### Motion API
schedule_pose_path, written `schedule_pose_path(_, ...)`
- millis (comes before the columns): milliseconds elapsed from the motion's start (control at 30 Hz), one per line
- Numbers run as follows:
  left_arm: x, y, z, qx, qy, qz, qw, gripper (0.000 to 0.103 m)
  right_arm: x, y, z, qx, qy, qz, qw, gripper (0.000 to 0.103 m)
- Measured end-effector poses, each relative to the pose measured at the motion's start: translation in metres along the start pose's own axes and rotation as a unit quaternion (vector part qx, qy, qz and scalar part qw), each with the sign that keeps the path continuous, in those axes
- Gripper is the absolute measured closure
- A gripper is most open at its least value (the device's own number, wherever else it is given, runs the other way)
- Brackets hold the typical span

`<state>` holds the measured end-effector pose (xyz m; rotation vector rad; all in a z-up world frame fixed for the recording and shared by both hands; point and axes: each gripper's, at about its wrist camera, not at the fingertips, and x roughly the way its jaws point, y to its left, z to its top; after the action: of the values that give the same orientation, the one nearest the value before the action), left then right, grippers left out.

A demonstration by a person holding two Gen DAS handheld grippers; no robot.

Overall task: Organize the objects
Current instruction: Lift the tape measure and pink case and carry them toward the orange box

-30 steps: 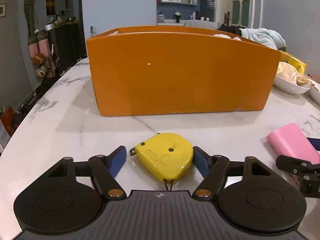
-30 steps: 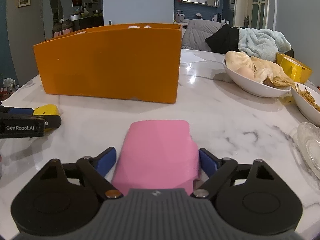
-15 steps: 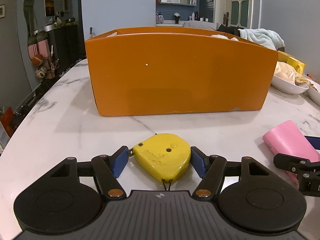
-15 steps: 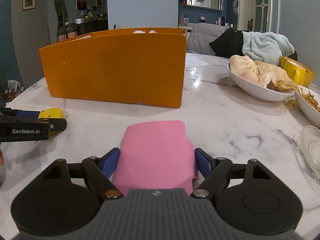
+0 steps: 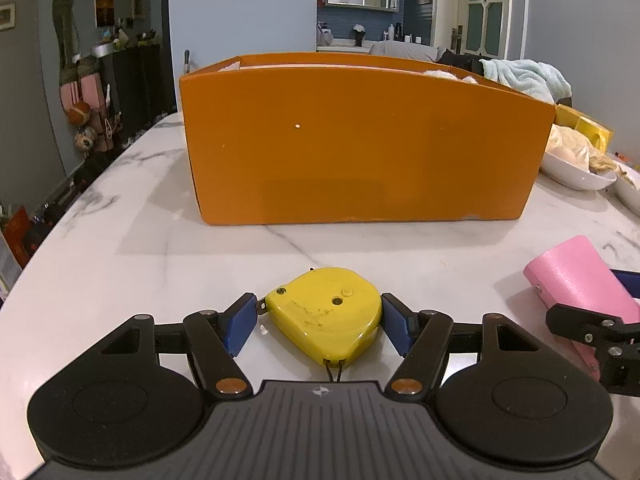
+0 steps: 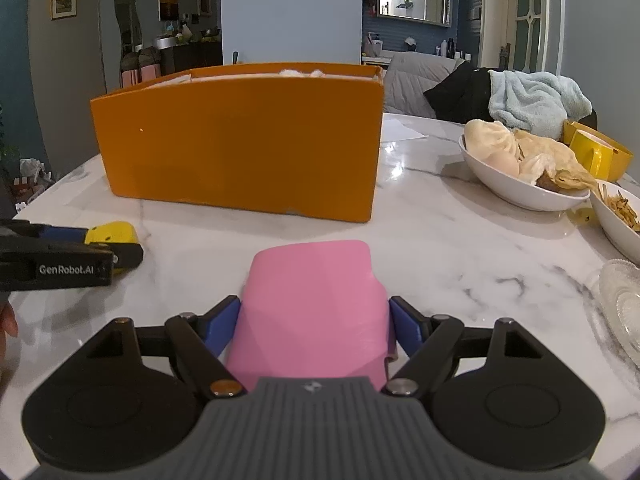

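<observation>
Left gripper (image 5: 318, 320) clamps the yellow tape measure (image 5: 326, 312) on the marble table (image 5: 120, 248) — right gripper (image 6: 312, 326) squeezes the pink case (image 6: 314, 304), both before the orange box (image 5: 360, 144).

Dim indoor light falls from above, glaring off the marble table (image 6: 404, 168). Fisheye edges bend and darken; the focus holds sharp.

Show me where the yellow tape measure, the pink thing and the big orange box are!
yellow tape measure (image 5: 324, 312), left wrist view, middle of its flat top face.
pink case (image 6: 316, 304), right wrist view, middle of its upper surface.
orange box (image 5: 360, 148), left wrist view, middle of its front wall.
</observation>
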<state>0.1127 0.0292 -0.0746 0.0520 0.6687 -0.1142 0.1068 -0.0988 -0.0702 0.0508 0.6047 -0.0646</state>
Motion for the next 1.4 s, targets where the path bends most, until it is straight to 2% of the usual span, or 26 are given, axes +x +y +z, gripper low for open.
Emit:
schedule_pose_path(167,-0.008,0.003,-0.001,-0.012,0.002,-0.003,0.9999,0.025,-0.007,0.004,0.002,-0.002,-0.005,0.003,1.0,0.023)
schedule_pose_path(833,-0.045,-0.004,0.019,-0.005,-0.023,0.008,0.9997,0.025,-0.034,0.008,0.02,0.0,-0.035,0.012,0.999,0.023)
schedule_pose_path(1400,-0.059,-0.008,0.049,0.007,-0.044,0.019,0.9988,0.025,-0.058,0.015,0.046,-0.011,-0.067,0.02,0.998,0.023)
